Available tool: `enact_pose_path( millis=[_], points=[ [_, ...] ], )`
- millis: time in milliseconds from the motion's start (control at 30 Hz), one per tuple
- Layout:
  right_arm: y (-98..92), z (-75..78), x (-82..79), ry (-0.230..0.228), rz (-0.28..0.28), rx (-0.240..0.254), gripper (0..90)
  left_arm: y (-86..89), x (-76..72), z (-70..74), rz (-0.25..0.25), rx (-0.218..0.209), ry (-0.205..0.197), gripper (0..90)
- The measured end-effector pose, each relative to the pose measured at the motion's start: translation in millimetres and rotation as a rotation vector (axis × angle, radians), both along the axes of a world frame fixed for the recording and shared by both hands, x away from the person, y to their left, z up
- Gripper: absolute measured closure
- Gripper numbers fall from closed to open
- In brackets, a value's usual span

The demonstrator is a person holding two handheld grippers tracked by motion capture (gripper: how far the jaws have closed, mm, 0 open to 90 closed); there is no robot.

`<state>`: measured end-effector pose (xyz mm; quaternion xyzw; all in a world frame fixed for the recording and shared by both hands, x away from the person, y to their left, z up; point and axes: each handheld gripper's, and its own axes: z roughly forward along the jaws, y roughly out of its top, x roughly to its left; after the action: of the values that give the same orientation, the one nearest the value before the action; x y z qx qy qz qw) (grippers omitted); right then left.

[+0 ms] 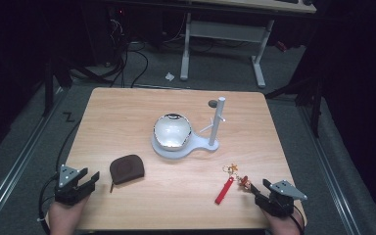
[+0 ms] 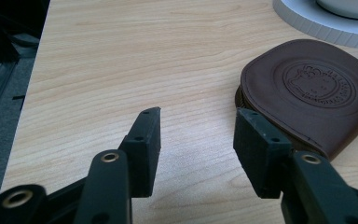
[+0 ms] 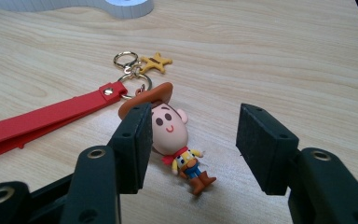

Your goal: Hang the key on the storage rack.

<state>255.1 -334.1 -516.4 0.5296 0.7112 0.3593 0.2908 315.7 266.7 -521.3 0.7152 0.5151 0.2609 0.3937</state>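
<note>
The right tool [image 3: 193, 140] is held wide, empty, just short of the cowboy-figure keychain with red strap [image 3: 170, 130], laid along the wooden desk [image 1: 127, 107] ahead-left. The left tool [image 2: 196, 140], also wide, sits beside the brown leather pouch [image 2: 307, 93].

Table [image 1: 127, 112]: pale wood-grain top, smooth, low sheen. Pouch [image 2: 307, 93]: brown leather-look, matt, w/ embossed round stamp. Bowl [image 1: 172, 130]: mirror-bright metal. Stand base [image 2: 307, 25]: pale grey plastic, ribbed edge (layered look). Strap [image 3: 42, 119]: red, matt, rubbery. Figure [image 3: 175, 140]: smooth painted plastic/rubber. Rings [image 3: 126, 60]: shiny metal. Gripper pads [image 3: 265, 144]: black, matt.
</note>
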Motion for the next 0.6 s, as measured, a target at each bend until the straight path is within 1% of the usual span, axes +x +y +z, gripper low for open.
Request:
enact_pose_path(
  millis=[33, 67, 100, 200, 367, 433, 467, 533, 600],
  points=[
    [0.1, -0.1, 0.5, 0.003, -0.002, 0.007, 46.4, 0.4, 0.1, -0.7, 0.004, -0.004, 0.002, 51.2],
    [-0.1, -0.3, 1.2, 0.002, 0.0, 0.007, 46.5, 0.4, 0.1, -0.7, 0.004, -0.004, 0.002, 50.7],
    [0.0, -0.4, 1.4, 0.003, 0.0, 0.005, 46.7, 1.3, 0.6, -1.7, 0.005, -0.011, 0.009, 50.2],
    [0.1, -1.1, 2.1, 0.008, 0.007, 0.007, 47.3, 2.2, 1.2, -2.5, 0.008, -0.026, 0.011, 49.3],
    [0.0, -0.7, 2.8, 0.006, 0.012, 0.006, 48.8, 1.5, 1.0, -3.5, 0.003, -0.028, 0.013, 47.5],
    [0.2, -0.5, 3.0, 0.008, 0.012, 0.01, 48.9, 1.1, -0.1, -2.5, -0.001, -0.029, 0.007, 46.8],
    [1.5, 0.0, 3.0, 0.008, 0.015, 0.009, 49.0, 0.4, -1.3, -1.3, -0.005, -0.035, -0.003, 45.2],
    [2.5, 0.0, 3.0, 0.007, 0.02, 0.003, 49.3, 0.1, -1.6, -0.9, -0.007, -0.034, -0.005, 43.5],
    [2.8, 0.6, 3.6, 0.005, 0.024, 0.007, 49.5, -1.6, -1.8, 0.2, -0.015, -0.024, -0.013, 41.9]
  ],
)
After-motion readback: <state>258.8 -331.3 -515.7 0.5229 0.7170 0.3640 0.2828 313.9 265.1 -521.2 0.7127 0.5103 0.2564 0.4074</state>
